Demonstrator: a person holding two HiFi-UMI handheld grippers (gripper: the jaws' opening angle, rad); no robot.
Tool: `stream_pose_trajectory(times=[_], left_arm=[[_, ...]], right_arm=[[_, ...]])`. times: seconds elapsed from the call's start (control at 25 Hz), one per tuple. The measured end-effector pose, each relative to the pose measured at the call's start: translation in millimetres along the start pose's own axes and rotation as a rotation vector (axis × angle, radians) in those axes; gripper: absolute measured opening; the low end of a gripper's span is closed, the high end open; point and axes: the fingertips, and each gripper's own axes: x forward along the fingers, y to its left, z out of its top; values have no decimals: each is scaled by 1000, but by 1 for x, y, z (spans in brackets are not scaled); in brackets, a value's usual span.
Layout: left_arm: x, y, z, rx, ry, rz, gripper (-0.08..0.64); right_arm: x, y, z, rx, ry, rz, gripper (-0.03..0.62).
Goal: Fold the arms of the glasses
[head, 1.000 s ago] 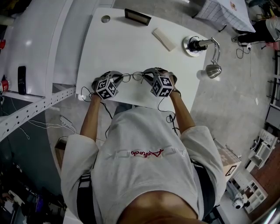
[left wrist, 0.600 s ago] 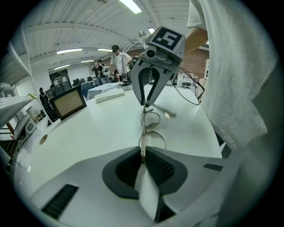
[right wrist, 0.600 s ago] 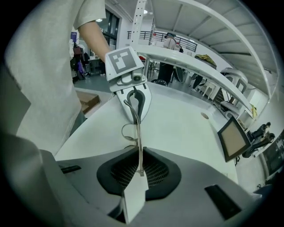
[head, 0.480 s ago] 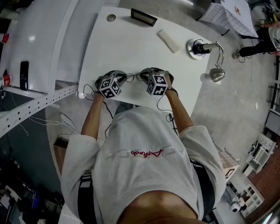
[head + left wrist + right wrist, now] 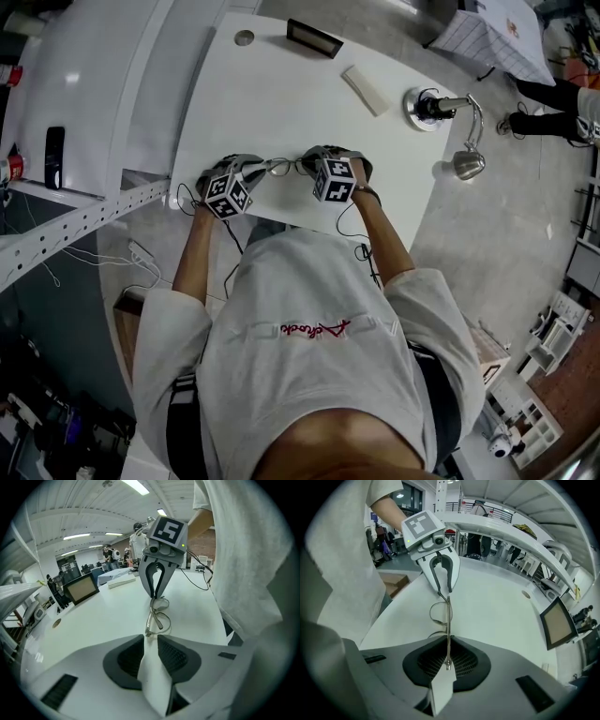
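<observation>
Right gripper is clamping one end of the glasses, its jaws nearly together on the thin frame. It is probably steadying them.

Left gripper has just been opening its jaws. They are standing wide with nothing between the pads, and the glasses' other end is sitting just past the tips. It is likely freeing that end to re-grip an arm.

The glasses are sitting at the near edge of the white table; touching or just above, I cannot tell. A desk lamp is standing far right, in an open workshop.
</observation>
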Motion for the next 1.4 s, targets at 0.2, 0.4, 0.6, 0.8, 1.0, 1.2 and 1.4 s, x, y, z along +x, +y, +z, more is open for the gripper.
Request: stream_pose_trajectory(times=[0.2, 0.4, 0.6, 0.8, 1.0, 1.2, 1.4], left_arm=[[-16, 1, -13, -109, -28, 55, 118], [-25, 7, -2, -174, -93, 110, 118], [-27, 13, 10, -170, -124, 129, 118], [-29, 17, 20, -168, -150, 145, 118], [-33, 21, 29, -164, -173, 165, 118], [-40, 29, 40, -159, -204, 190, 110], [-42, 26, 48, -119, -209, 192, 38]], right_arm=[[3, -1, 0, -3, 15, 2, 38], [2, -5, 2, 8, 4, -31, 87], [-2, -10, 3, 34, -10, -48, 132], [-13, -11, 11, 54, -38, -60, 149], [-24, -11, 12, 76, -54, -116, 138], [-34, -18, 11, 68, -54, -191, 73], [-43, -13, 17, 75, -61, -211, 8]])
